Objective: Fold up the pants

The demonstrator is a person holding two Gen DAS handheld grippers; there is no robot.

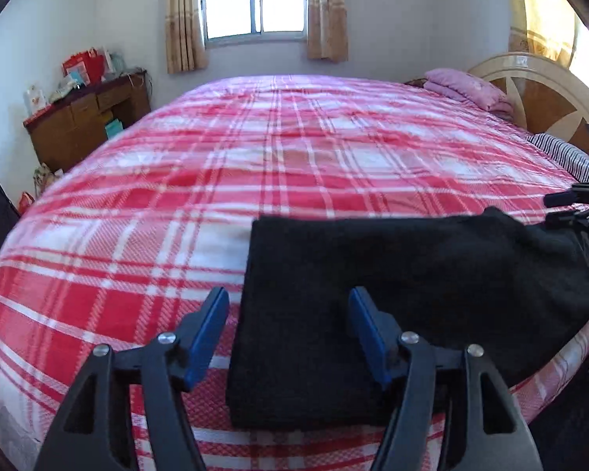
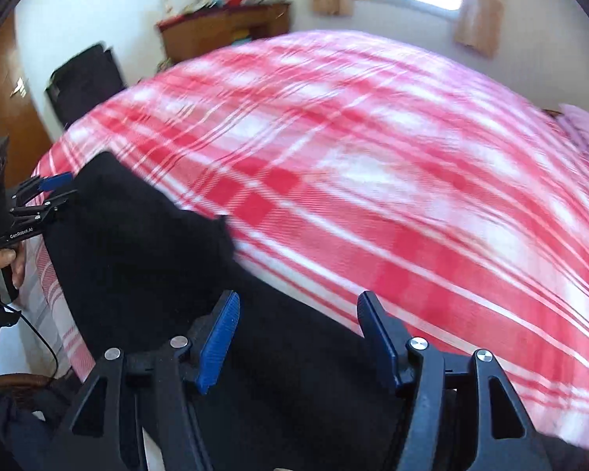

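Pants: we see one pair of black pants (image 1: 373, 294) lying folded at the near edge of the bed (image 1: 275, 149), its left end square and flat, its right end bunched and trailing off the side.
Left gripper: our left gripper (image 1: 288, 337) stands spread, its jaws on either side of the left edge of the pants and pinching nothing.
Right gripper: our right gripper (image 2: 298, 337) also stands spread over the black cloth, clear of it as far as we can tell.
Risk, slide: we judge the loose right end could drag the pants off the bed, since it overhangs the edge.
Risk, snag: a closing jaw could catch only the top layer and pull the fold open.
Count: one pair of pants, two grippers, one bed, one pink pillow (image 1: 467, 88).
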